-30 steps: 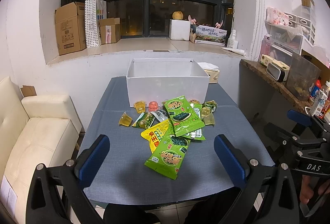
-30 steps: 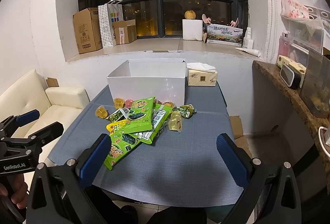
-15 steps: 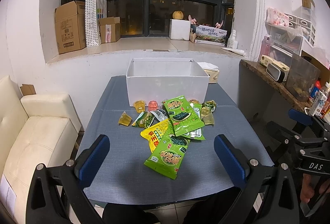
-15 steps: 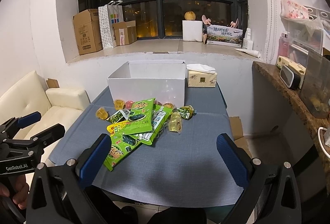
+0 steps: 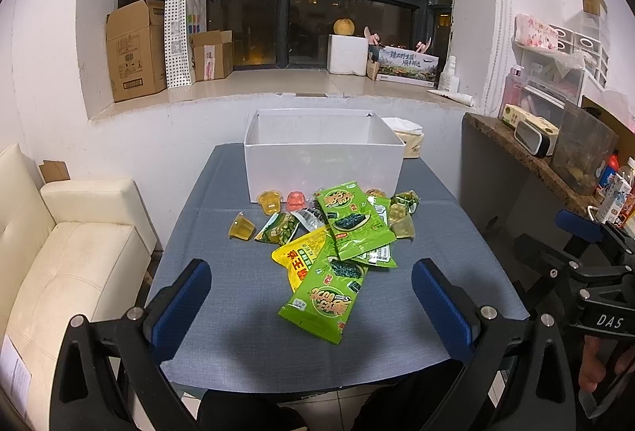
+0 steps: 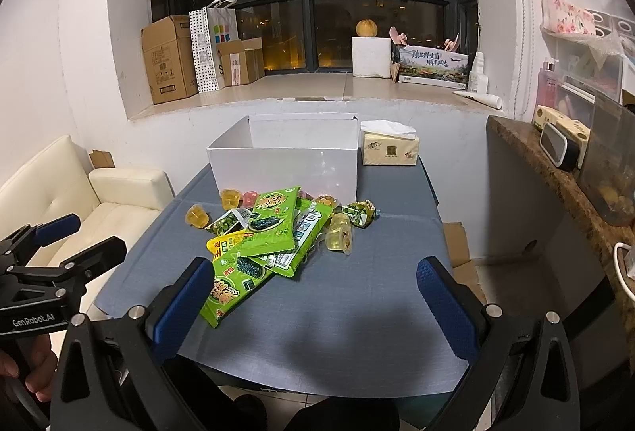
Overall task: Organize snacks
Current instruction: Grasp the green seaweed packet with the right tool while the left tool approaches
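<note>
Room: a night-dark window with cardboard boxes (image 5: 137, 50) on the sill, a cream sofa (image 5: 75, 252) to one side, a cluttered counter to the other.
Surface: a grey-blue table (image 5: 246, 320); a white open box (image 5: 323, 157) stands at its far edge, a tissue pack (image 6: 391, 149) just beside it.
Snacks: a loose heap in front of the box, overlapping green seaweed packets (image 5: 351, 220), a yellow packet (image 5: 301, 252) tucked under them, and jelly cups (image 5: 242, 230) scattered around.
Nearest piece: the green packet (image 5: 323, 298) at the front of the heap, lying flat and half on top of the others.
Handling: packets look light, thin, crinkly and slick, so pinching a free corner or sealed edge seems safest; the cups look small, rounded and likely to roll or squirt out.
Left gripper (image 5: 309, 306): jaws spread wide, empty, above the near table edge.
Right gripper (image 6: 313, 306): also spread wide, holding nothing.
</note>
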{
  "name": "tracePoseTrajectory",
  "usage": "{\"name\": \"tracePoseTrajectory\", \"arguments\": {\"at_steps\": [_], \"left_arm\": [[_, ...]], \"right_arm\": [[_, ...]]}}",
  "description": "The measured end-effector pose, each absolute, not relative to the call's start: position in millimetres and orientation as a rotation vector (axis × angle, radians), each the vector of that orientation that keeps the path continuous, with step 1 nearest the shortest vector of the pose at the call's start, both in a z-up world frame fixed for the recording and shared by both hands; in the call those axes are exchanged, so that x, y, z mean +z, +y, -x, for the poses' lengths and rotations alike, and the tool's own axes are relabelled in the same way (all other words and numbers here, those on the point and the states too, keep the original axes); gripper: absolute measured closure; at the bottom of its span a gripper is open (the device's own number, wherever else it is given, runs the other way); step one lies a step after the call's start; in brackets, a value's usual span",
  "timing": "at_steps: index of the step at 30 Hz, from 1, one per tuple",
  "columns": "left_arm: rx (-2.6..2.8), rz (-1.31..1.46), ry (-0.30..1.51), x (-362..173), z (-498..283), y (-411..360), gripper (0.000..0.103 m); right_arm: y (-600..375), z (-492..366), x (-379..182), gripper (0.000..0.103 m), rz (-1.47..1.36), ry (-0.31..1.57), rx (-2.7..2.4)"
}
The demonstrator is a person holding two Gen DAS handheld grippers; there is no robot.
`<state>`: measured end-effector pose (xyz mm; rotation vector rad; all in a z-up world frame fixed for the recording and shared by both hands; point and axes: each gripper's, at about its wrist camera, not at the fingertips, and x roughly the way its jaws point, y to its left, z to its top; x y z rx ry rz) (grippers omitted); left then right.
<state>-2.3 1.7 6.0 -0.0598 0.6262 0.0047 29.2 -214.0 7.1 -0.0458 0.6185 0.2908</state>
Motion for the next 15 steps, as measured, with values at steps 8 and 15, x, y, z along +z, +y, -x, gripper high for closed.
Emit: {"name": "tracePoseTrajectory", "arguments": {"at_steps": [8,15], "left_arm": [[0.005,0.079,0.636,-2,3,16,0.0],[0.028,0.077,0.655,-16,1,35,0.0]], "right_arm": [[-190,-66,-14,0.0,0.078,0.697,0.322],[-128,-148,-64,0.0,0.177,0.802,0.339]]}}
